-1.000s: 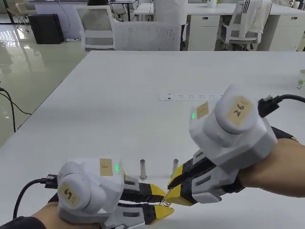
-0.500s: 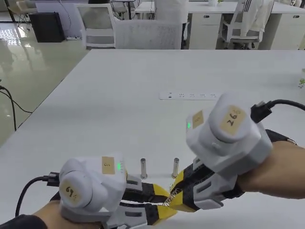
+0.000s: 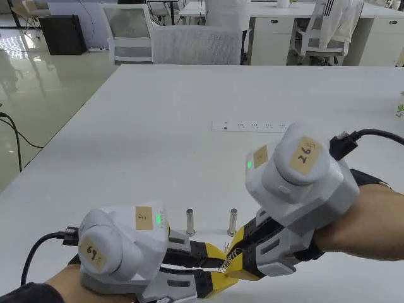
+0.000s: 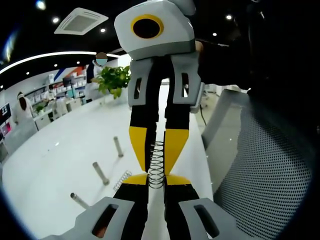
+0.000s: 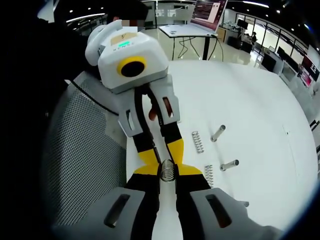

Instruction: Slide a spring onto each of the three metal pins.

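Meeting tip to tip over the white tabletop point(image 3: 158, 139), the left gripper point(image 4: 156, 181) and right gripper point(image 5: 168, 176) both pinch one small coiled metal spring point(image 4: 157, 161), one at each end. Three upright grey metal pins point(image 4: 100, 173) stand just beside them, with two loose springs point(image 5: 198, 141) lying on the tabletop near the pins.

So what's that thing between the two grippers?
A small spring. The left gripper pinches one end and the right gripper pinches the other. The left gripper view shows this best.
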A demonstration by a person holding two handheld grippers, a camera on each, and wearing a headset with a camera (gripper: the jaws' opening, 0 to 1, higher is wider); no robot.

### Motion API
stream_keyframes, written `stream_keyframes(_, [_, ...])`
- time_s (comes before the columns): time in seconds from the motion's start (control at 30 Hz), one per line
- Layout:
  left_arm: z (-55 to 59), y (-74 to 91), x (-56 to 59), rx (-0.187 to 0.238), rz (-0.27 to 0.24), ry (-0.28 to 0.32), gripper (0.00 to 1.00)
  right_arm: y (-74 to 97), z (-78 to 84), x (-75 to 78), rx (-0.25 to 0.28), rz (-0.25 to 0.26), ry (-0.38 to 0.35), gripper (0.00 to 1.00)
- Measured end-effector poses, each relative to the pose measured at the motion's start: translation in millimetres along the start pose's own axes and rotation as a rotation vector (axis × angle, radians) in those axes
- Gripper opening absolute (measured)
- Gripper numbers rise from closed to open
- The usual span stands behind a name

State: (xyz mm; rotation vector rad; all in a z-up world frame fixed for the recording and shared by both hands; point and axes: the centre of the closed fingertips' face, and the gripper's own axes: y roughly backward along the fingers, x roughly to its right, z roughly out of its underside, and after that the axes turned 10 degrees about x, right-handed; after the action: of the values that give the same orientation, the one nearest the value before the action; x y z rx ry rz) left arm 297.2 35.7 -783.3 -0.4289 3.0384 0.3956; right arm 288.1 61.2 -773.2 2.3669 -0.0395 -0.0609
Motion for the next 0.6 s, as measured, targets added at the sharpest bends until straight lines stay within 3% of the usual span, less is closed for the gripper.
stream_keyframes(0.6, [5.4, 7.5, -10.8, 0.017, -0.056, 0.072, 0.27, 13.5, 6.6, 16.8, -0.027, 0.038, -0.013, 0.08])
